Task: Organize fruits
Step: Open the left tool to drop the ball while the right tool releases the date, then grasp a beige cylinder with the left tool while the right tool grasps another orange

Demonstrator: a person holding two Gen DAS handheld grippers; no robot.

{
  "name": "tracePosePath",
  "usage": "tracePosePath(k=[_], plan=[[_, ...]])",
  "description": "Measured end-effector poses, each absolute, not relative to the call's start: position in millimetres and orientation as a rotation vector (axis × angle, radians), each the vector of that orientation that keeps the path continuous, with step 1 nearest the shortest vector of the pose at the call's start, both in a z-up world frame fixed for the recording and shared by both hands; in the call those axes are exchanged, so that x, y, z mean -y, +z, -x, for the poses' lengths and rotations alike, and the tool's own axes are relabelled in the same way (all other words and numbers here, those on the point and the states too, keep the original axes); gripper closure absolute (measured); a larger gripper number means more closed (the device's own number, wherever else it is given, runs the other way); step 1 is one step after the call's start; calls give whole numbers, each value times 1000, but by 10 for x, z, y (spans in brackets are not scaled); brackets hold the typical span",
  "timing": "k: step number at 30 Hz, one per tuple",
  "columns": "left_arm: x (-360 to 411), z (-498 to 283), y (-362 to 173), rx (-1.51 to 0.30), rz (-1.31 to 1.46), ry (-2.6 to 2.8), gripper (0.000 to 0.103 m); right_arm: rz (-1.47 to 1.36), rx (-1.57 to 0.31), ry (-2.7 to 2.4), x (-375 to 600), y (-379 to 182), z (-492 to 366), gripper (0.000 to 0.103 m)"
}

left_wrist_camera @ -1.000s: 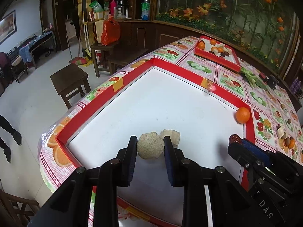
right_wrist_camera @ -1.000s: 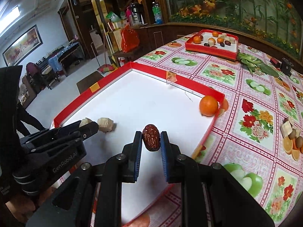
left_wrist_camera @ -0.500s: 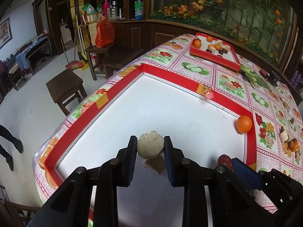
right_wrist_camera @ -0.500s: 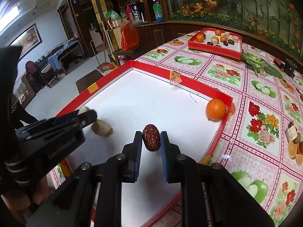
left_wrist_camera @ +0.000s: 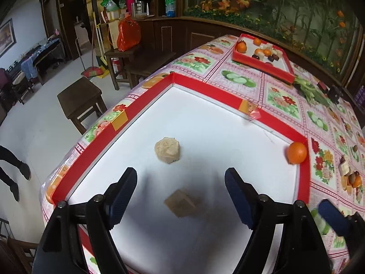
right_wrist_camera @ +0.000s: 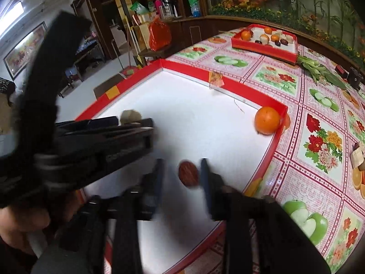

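— Left wrist view first: left tongs [left_wrist_camera: 181, 183] opening, fingers [left_wrist_camera: 123, 193] spread wide, gripping nothing. Blurred tan block [left_wrist_camera: 180, 203] down between them on the white tray [left_wrist_camera: 216, 125], touched by neither pad. Rough beige ball [left_wrist_camera: 167, 149] lying further ahead, apart from the tongs.

— Edges?

— Red rim [left_wrist_camera: 109, 132] close on the left, surface dropping off to the floor just beyond it. Plenty of bare white floor ahead and to the right, up to the orange [left_wrist_camera: 297, 153] tucked in the tray's far right corner. Blue tip of the right tongs [left_wrist_camera: 330, 214] poking in at lower right.

— And the right wrist view?

— Right tongs [right_wrist_camera: 181, 174] opening too, dark red date [right_wrist_camera: 188, 174] between the fingers [right_wrist_camera: 206, 178]; close against the right pad, clear of the left one, everything smeared by blur. Red rim near on the right, open white stretching away ahead to the orange [right_wrist_camera: 267, 120]. Left tongs [right_wrist_camera: 102, 134] crossing in from the left, filling that side, a hand [right_wrist_camera: 20, 226] under them.

— Seen here and not there?

— Date only here. Beige ball [right_wrist_camera: 130, 116] barely peeking over the left tongs, tan block hidden entirely. Small red tray of fruit [right_wrist_camera: 264, 45] far off on the flowered surface [right_wrist_camera: 319, 137] in both
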State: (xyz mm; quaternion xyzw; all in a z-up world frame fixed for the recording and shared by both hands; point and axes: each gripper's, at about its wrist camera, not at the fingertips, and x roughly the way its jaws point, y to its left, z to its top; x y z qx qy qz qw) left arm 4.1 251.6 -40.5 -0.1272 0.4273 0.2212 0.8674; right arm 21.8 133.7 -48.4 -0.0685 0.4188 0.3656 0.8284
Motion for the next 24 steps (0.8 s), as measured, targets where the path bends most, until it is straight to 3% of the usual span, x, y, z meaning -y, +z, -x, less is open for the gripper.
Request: tracePosePath(k=[3, 7, 11, 18, 24], plan=[[-2361, 18, -293, -843, 274, 460, 24, 134, -845, 774, -1204, -358, -165, 52], [-1969, -7, -171, -796, 261, 367, 23, 72, -766, 727, -719, -173, -135, 50], [-1404, -179, -129, -793, 204, 218, 22, -13, -688, 567, 111, -94, -194, 34], [-456, -660, -301, -852, 95, 21, 22, -145, -721, 215, 1527, -311, -633, 33], [-186, -997, -465, -885, 81, -10, 22, -84, -767, 179, 1706, -459, -1012, 34]])
